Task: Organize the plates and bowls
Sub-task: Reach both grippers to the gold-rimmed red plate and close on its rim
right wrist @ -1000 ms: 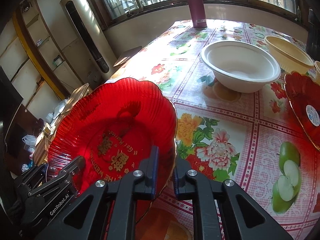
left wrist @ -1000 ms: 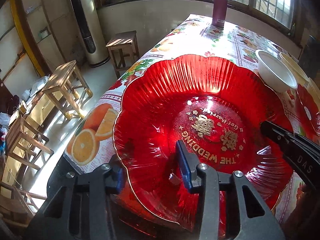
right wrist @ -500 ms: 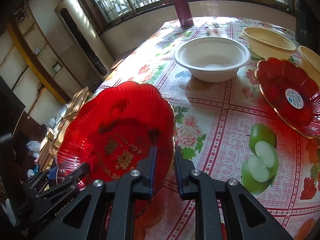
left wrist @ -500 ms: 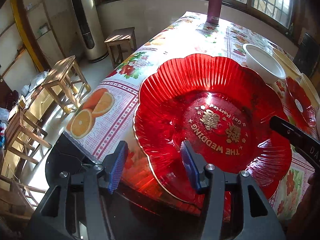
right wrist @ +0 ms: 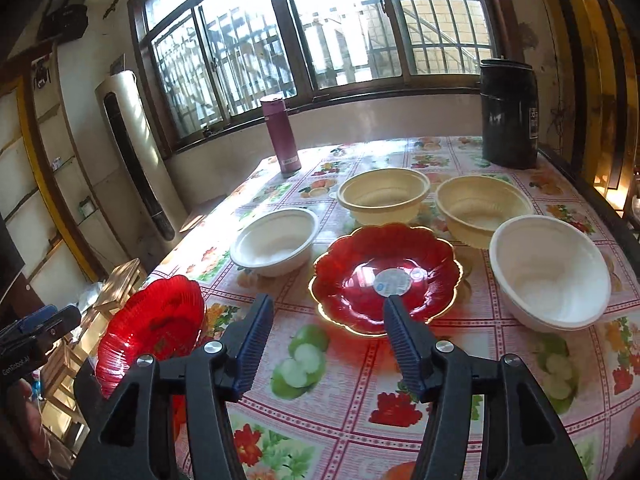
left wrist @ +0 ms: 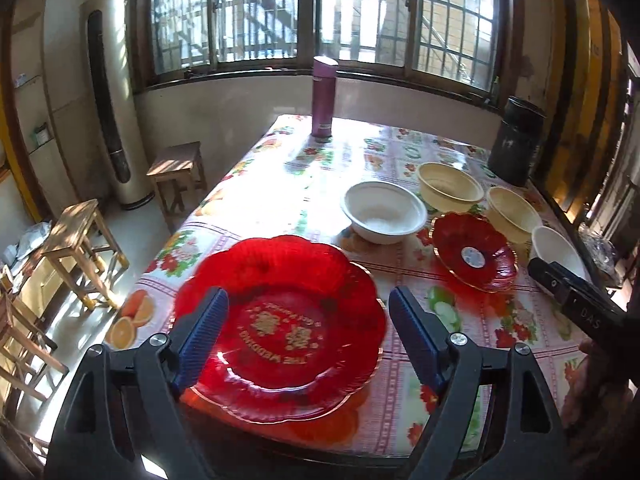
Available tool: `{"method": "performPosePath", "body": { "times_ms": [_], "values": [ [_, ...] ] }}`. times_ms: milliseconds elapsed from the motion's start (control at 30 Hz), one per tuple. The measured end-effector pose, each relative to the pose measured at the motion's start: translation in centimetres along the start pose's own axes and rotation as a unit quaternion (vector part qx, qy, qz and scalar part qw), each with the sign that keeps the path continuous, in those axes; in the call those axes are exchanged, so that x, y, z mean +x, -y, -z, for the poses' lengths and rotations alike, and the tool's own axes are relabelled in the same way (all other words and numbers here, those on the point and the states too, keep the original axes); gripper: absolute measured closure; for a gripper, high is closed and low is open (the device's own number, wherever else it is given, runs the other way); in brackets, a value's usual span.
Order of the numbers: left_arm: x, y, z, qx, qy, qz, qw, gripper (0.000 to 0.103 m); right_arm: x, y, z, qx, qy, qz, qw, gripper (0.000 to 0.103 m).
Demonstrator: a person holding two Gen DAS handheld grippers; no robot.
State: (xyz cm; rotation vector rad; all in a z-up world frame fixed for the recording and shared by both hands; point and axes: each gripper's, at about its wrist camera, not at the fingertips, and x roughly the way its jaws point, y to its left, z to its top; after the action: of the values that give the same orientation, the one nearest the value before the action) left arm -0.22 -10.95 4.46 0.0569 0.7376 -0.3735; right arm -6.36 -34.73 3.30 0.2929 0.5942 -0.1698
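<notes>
A large red plate (left wrist: pixel 280 320) with gold lettering lies on the table near its front left corner; it also shows in the right wrist view (right wrist: pixel 156 320). My left gripper (left wrist: pixel 308 320) is open and empty above it. My right gripper (right wrist: pixel 326 324) is open and empty, just in front of a smaller red plate (right wrist: pixel 386 276), also seen in the left wrist view (left wrist: pixel 474 256). Two white bowls (right wrist: pixel 276 242) (right wrist: pixel 550 276) and two cream bowls (right wrist: pixel 384 196) (right wrist: pixel 482 208) stand around the small plate.
A purple flask (right wrist: pixel 280 136) stands at the table's far edge and a dark cylinder container (right wrist: pixel 508 112) at the far right corner. Wooden stools (left wrist: pixel 80 248) stand on the floor left of the flowered tablecloth (right wrist: pixel 440 380).
Both grippers let go of the large red plate, opened wide and pulled back and up. The plate now lies flat on the table.
</notes>
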Motion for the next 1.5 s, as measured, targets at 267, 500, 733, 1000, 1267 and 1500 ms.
{"method": "performPosePath", "body": {
  "times_ms": [267,500,733,1000,1267,1500],
  "values": [
    [8.1,9.5,-2.9,0.043,-0.113,0.066,0.9905,0.020,2.3,7.9,-0.5,0.098,-0.055,-0.040,0.993,0.042],
    [14.2,11.5,-2.8,0.035,-0.194,0.063,0.9784,0.020,5.8,9.5,-1.3,0.124,-0.083,-0.054,0.987,0.042],
    [17.8,11.9,-2.5,0.026,-0.231,0.048,0.9715,0.020,8.8,11.4,-1.9,0.159,-0.109,-0.045,0.980,0.043],
    [19.9,11.9,-2.3,0.009,-0.249,0.048,0.9672,0.020,11.2,12.3,-2.1,0.182,-0.144,-0.036,0.972,0.043],
    [21.3,12.3,-2.7,0.000,-0.255,0.042,0.9661,0.020,11.8,12.1,-2.2,0.168,-0.148,-0.023,0.974,0.043],
    [22.3,12.2,-3.5,-0.021,-0.258,0.042,0.9649,0.020,12.7,13.5,-2.2,0.213,-0.158,-0.028,0.964,0.044]
  ]
}}
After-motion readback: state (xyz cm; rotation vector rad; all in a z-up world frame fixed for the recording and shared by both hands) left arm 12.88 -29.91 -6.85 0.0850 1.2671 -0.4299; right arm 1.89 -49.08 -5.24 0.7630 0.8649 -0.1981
